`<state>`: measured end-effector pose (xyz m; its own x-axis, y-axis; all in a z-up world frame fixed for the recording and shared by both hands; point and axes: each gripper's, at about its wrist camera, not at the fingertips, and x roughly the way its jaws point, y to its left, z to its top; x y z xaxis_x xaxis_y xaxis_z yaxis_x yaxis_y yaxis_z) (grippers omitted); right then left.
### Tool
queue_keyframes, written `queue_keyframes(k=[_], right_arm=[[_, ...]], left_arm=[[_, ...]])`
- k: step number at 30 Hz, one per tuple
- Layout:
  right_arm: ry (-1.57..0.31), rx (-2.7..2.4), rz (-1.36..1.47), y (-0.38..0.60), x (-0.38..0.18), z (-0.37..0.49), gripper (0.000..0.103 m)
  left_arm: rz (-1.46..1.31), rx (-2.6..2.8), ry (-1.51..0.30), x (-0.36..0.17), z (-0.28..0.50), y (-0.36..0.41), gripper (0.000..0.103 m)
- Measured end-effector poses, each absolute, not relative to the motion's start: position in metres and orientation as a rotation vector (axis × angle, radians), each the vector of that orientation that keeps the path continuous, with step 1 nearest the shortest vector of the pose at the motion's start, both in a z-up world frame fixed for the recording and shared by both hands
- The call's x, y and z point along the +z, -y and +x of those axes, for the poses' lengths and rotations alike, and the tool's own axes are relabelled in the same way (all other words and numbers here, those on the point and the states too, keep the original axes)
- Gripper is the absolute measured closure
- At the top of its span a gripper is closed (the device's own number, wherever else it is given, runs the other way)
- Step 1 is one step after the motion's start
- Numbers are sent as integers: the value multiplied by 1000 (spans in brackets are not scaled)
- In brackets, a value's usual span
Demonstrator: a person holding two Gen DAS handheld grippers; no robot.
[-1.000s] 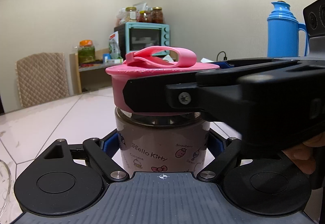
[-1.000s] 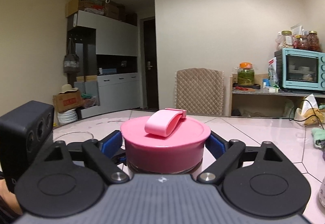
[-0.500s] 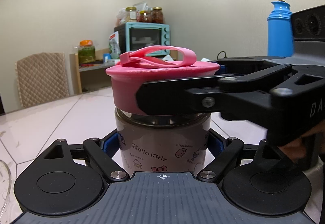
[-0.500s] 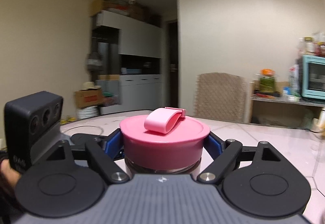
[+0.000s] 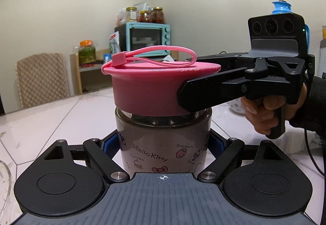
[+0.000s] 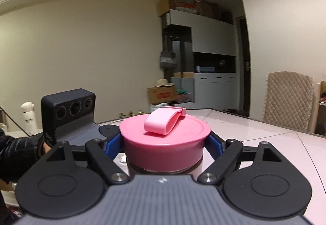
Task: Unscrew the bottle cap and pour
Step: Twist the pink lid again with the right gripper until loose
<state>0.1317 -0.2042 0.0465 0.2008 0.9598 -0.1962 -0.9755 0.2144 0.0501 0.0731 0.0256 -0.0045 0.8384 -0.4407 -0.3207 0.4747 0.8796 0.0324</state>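
Observation:
A Hello Kitty bottle (image 5: pixel 163 147) stands upright on the white table, dark liquid showing through its glass. My left gripper (image 5: pixel 163 144) is shut on the bottle's body, blue pads pressed on both sides. A wide pink cap (image 5: pixel 150 90) with a strap loop sits on the bottle's mouth. My right gripper (image 6: pixel 164 143) is shut on the pink cap (image 6: pixel 164 143), pads on either side. In the left wrist view the right gripper (image 5: pixel 240 86) reaches in from the right, held by a hand.
A blue thermos (image 5: pixel 282 7) stands behind the right gripper. A teal toaster oven (image 5: pixel 145 39) and jars sit on a far shelf. A padded chair (image 5: pixel 41 78) stands at the table's far side. A glass rim (image 5: pixel 4 184) shows at the lower left.
My right gripper has swung around the bottle with the pink cap in it, turning the cap; the strap loop has rotated. The left gripper and bottle stayed still.

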Motion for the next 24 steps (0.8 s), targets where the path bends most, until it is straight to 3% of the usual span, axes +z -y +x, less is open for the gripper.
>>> queue_keyframes(k=[2, 6, 24], right_arm=[[-189, 1333, -83, 203, 47, 127, 18], [-187, 1252, -68, 204, 48, 116, 9], [-192, 904, -56, 183, 44, 67, 9]], left_arm=[[112, -486, -312, -4, 74, -25, 13], [111, -486, -312, -4, 75, -26, 13], [111, -486, -312, -4, 77, -23, 13]])
